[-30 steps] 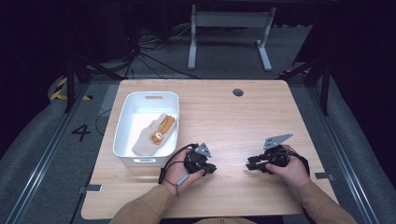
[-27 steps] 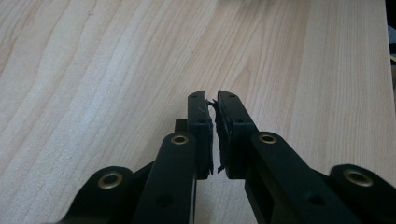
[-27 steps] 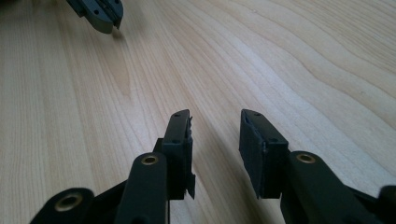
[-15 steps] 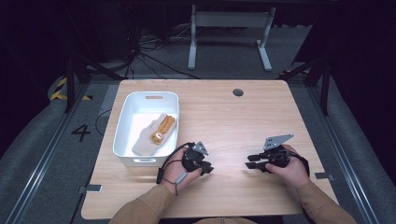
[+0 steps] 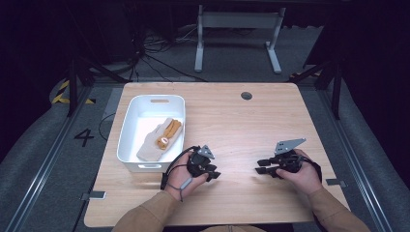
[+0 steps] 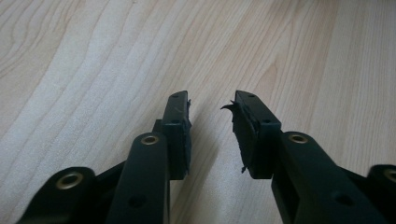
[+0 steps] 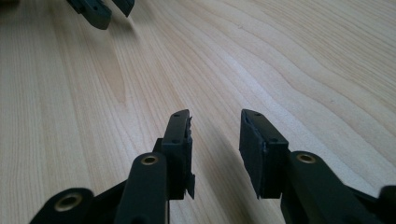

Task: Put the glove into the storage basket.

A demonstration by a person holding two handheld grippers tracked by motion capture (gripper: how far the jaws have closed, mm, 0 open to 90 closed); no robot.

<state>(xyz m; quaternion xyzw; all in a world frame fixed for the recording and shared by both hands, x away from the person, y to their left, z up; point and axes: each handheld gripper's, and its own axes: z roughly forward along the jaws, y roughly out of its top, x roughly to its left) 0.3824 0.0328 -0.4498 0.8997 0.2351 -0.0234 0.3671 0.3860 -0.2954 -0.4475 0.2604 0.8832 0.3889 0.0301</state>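
My forearms come in low, sleeves showing, each hand wrapped round its tool. My left claw (image 5: 213,175) points toward the right one, its jaws parted with nothing between them, hovering just above the worktop (image 5: 227,121). My right claw (image 5: 261,166) points back at it, jaws likewise parted and empty.

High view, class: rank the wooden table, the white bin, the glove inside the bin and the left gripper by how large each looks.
1. Wooden table
2. White bin
3. Glove
4. Left gripper

The glove and the left gripper look close in size, so their order is unsure.
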